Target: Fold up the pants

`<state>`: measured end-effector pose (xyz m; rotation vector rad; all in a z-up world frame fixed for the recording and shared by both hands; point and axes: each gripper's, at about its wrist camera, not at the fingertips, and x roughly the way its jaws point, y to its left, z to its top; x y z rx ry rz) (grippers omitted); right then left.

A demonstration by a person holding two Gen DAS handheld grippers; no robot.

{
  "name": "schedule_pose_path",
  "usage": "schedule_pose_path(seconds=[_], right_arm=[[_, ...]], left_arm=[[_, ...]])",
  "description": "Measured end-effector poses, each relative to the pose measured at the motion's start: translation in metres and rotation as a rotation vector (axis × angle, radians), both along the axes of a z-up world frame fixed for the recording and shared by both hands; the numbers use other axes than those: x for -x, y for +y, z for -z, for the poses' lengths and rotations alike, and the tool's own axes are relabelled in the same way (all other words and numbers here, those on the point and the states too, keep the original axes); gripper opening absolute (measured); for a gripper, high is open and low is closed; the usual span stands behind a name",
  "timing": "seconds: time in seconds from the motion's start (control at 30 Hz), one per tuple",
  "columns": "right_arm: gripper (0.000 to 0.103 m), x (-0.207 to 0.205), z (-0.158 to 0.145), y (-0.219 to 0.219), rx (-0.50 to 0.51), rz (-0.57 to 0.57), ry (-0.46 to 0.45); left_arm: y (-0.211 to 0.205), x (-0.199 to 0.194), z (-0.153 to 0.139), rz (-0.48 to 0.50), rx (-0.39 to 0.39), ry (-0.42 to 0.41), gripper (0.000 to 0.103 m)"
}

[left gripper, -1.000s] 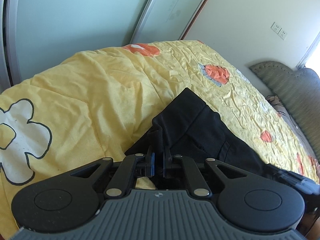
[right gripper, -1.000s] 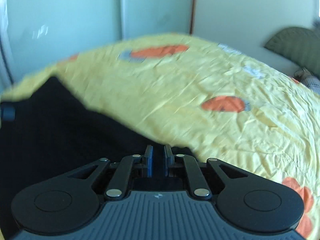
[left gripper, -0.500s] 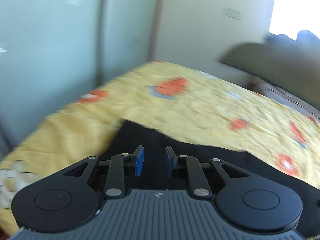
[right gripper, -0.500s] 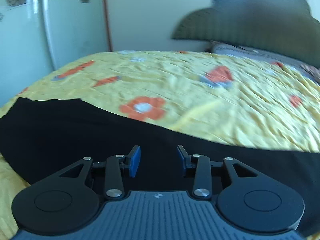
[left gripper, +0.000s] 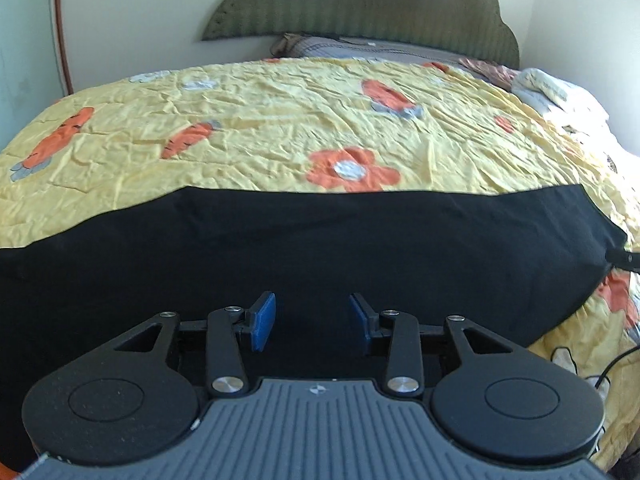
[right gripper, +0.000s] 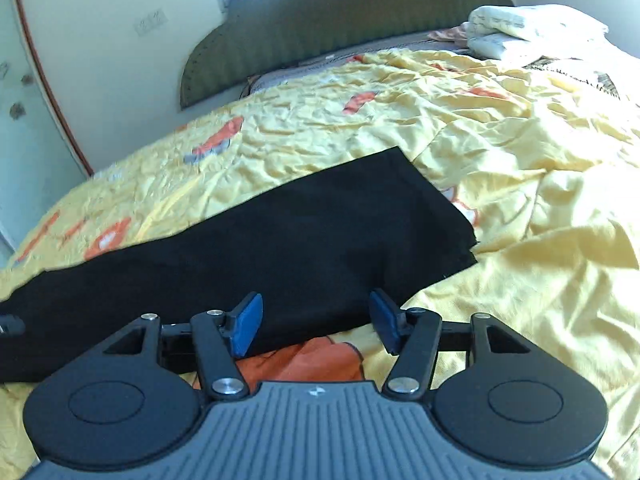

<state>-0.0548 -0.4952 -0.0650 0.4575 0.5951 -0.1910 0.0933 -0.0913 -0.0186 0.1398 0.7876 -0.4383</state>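
Black pants (left gripper: 304,240) lie flat in a long band across the yellow bedspread (left gripper: 280,120). In the left wrist view my left gripper (left gripper: 312,322) hovers over the near part of the pants, its jaws opening, nothing pressed between the blue pads (left gripper: 262,322). In the right wrist view the pants (right gripper: 280,240) stretch from lower left to a squared end at the right. My right gripper (right gripper: 316,324) stands over their near edge, jaws opening, pads apart with no cloth gripped. The other gripper's tip (right gripper: 10,326) shows at the far left.
A green padded headboard (left gripper: 360,4) and pillows (left gripper: 380,46) stand at the far end of the bed. Folded white bedding (right gripper: 528,30) rests at the far right. A cupboard door (right gripper: 24,120) and wall lie to the left. The bedspread is rumpled at the right (right gripper: 560,200).
Both grippers have let go of the pants and opened. Both swung round and rolled, so the views now face the headboard. The pants now lie spread flat across the bed.
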Motion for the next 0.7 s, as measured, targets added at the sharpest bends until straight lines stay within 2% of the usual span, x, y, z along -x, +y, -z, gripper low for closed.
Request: schedule_pose_path(seconds=[0.07,0.2,0.3,0.37,0.43,0.57,0.6,0.63,0.67,0.7], right_arm=[[0.059,0.011,-0.001,-0.006,-0.07,0.032,-0.037],[0.06,0.015,0.01,-0.013,-0.222,0.012,-0.05],[0.058,0.013,0.015,-0.02,-0.257,0.053,-0.088],[0.059,0.013,0.019,-0.028,-0.282,0.103,-0.122],[0.059,0.014,0.025,-0.037,-0.318,0.153,-0.164],[0.058,0.015,0.034,-0.053,-0.407,0.253,-0.258],[0.058,0.013,0.035,-0.056,-0.412,0.275,-0.268],[0.057,0.013,0.037,-0.058,-0.415,0.296,-0.281],[0.051,0.011,0.038,-0.06,-0.414,0.311,-0.286],[0.037,0.009,0.039,-0.061,-0.414,0.326,-0.278]], left_arm=[[-0.006,0.005,0.001,0.032,0.014,0.005,0.045],[-0.03,0.009,-0.009,0.081,0.041,-0.035,0.047],[-0.052,0.008,-0.011,0.114,0.052,-0.061,0.053],[-0.068,0.007,-0.006,0.127,0.031,-0.081,0.057],[-0.079,0.004,0.003,0.132,0.014,-0.073,0.057],[-0.092,-0.002,0.024,0.15,0.0,0.004,0.057],[-0.092,0.0,0.026,0.149,-0.005,-0.009,0.058],[-0.094,0.002,0.026,0.155,-0.014,-0.024,0.058],[-0.095,0.003,0.025,0.161,-0.019,-0.031,0.058],[-0.095,0.003,0.024,0.166,-0.013,-0.031,0.058]])
